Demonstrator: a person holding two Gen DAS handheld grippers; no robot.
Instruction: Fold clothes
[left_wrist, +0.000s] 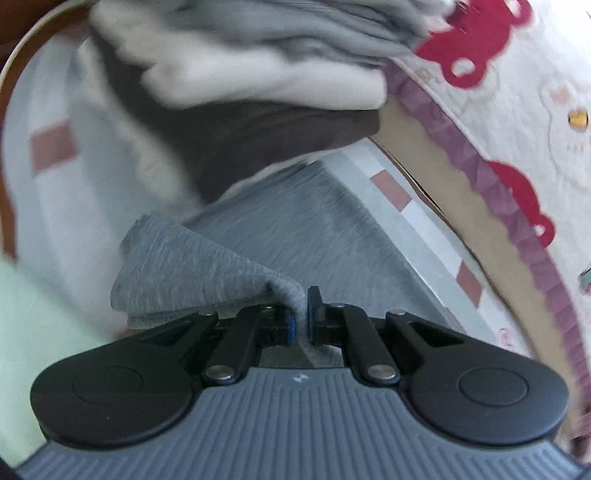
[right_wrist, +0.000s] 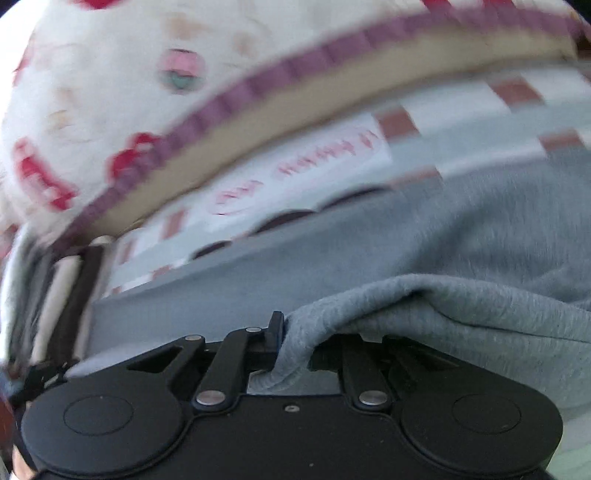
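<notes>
A grey knit garment (left_wrist: 288, 229) lies on a pale checked cloth. My left gripper (left_wrist: 302, 319) is shut on a pinched fold of the grey garment, which drapes left of the jaws. In the right wrist view the same grey garment (right_wrist: 480, 258) spreads to the right, and my right gripper (right_wrist: 293, 347) is shut on its edge; the cloth hides the right finger. Both views are blurred by motion.
A stack of folded clothes (left_wrist: 258, 74), grey, white and dark brown, sits beyond the garment; it also shows at the left edge of the right wrist view (right_wrist: 66, 288). A white quilt with red shapes and purple trim (left_wrist: 517, 110) (right_wrist: 110, 92) borders the checked cloth (right_wrist: 461, 122).
</notes>
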